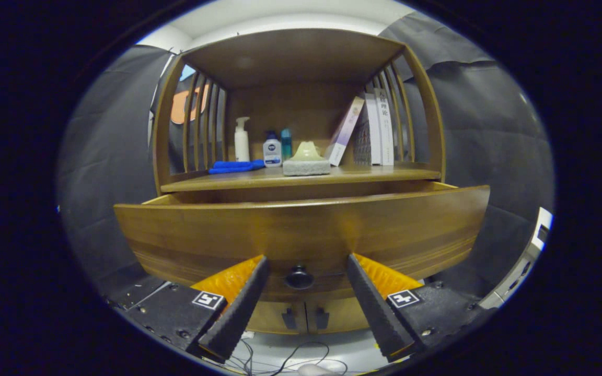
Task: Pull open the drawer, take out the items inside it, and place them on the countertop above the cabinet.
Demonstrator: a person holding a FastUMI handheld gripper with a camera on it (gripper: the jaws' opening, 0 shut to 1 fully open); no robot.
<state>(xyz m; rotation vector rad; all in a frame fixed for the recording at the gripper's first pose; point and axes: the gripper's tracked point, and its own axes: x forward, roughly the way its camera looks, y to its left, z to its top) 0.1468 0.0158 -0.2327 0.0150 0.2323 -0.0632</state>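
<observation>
With the drawer (301, 230) pulled partly out of the cabinet and its dark knob (299, 277) sitting between the spread, empty fingers of the gripper (306, 265), rising above the front panel before reaching in seems wise.

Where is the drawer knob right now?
In the gripper view, the drawer knob sits low on the pulled-out drawer front, between the open gripper's fingers, untouched, above the cabinet doors.
</observation>
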